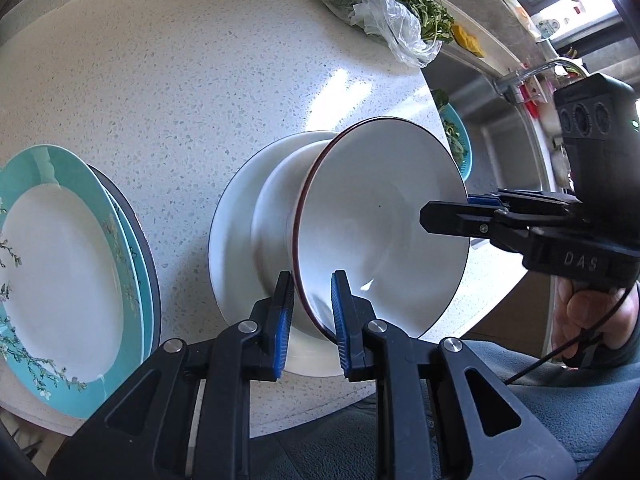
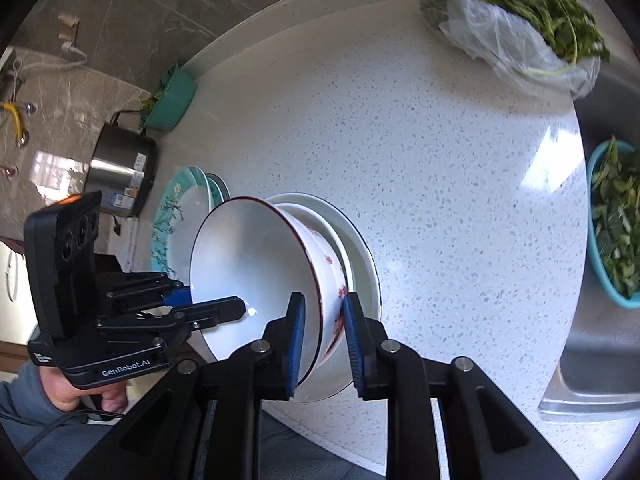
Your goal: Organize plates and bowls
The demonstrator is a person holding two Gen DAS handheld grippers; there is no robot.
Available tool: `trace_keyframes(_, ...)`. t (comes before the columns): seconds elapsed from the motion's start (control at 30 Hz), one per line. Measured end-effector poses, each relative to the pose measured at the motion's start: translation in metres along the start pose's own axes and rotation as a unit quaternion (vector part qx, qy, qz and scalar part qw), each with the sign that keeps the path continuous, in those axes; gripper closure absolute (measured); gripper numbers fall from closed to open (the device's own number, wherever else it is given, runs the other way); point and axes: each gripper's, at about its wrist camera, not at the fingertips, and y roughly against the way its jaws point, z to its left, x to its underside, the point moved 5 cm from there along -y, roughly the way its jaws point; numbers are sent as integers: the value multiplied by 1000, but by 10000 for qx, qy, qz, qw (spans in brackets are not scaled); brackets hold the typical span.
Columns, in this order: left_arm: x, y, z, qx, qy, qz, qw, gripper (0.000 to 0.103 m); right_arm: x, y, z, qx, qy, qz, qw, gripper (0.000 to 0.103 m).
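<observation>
Bowl, white porcelain with red rim | pinched at opposite rims by my left gripper and closing right gripper | seated on white plates (nearly stacked) | teal floral plates remain separate.

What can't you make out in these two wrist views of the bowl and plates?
- Left wrist view: the dishes under the teal plate show only as rim slivers.
- Right wrist view: the left gripper covers part of the red-rimmed bowl.
- Both views: whether that bowl touches the white plate below is hidden.
</observation>
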Motion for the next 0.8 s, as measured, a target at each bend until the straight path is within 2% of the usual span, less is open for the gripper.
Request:
trace_keyframes(0.17, -1, -1, -1, -36, 40, -32, 10000, 86, -1, -3, 13, 573, 472, -60, 9972, 80)
trace_keyframes(0.37, -1, -3, -2, -151, 40, -107, 9998, 84, -1, -8, 24, 1009, 828, -98, 9914, 81)
trace_keyframes(0.47, -2, -4, -3, -128, 79, -147, 9998, 77, 0, -9, 26, 1113, 944, -87, 9893, 81)
trace_keyframes(0.63, -3, -5, -9, -67, 51, -221, 9997, 45, 2, -12, 28, 1192, 1001, -40, 9878, 81)
trace_keyframes(0.7, -4, -5, -10, -88, 62, -249, 9996, 40, 5, -14, 28, 1177, 987, -11, 9881, 81)
trace_keyframes(0.8, -5, -5, -7, -98, 95, -279, 9995, 39, 5, -17, 28, 1144, 960, -18, 9888, 81)
